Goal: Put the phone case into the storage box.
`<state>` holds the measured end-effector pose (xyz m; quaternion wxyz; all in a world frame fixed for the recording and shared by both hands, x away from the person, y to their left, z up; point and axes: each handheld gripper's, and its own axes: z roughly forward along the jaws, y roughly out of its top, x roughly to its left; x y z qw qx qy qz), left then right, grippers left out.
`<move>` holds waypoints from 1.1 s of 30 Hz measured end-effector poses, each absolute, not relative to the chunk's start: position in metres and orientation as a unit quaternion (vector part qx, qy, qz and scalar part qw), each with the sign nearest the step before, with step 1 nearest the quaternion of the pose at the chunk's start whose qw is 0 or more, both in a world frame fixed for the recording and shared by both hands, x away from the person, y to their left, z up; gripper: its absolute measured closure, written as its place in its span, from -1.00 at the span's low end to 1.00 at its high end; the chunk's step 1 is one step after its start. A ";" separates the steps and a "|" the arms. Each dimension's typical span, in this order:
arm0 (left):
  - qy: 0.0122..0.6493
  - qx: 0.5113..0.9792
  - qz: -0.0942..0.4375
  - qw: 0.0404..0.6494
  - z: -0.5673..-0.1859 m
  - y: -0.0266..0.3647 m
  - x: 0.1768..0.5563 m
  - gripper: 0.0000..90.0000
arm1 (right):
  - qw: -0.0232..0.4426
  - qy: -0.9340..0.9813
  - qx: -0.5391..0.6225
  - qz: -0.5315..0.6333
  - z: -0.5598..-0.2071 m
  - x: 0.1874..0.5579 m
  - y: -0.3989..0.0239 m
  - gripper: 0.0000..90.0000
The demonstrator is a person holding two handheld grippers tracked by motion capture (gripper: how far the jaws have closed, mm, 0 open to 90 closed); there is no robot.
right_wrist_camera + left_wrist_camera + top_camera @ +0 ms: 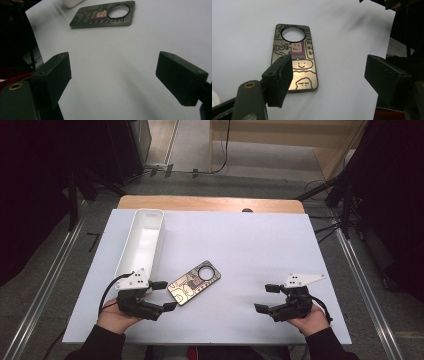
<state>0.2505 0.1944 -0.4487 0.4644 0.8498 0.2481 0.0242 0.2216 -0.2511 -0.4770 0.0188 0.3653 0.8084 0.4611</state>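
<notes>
**Phone case flat on the desk, both grippers spread**

The phone case, printed with cartoon doodles and cut with a round camera hole, lay flat on the white desk, just right of the long white tray. The left gripper hovered at the case's near end, its jaws spread apart with nothing pinched between them; one jaw overlapped the case's lower corner in the left gripper view. The right gripper rested well apart to the right, jaws likewise spread over bare desk.
</notes>
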 end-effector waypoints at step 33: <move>0.251 0.846 0.038 0.469 -0.435 0.159 0.279 -0.71 | 0.015 0.808 0.366 0.461 -0.477 0.221 -0.252 -0.73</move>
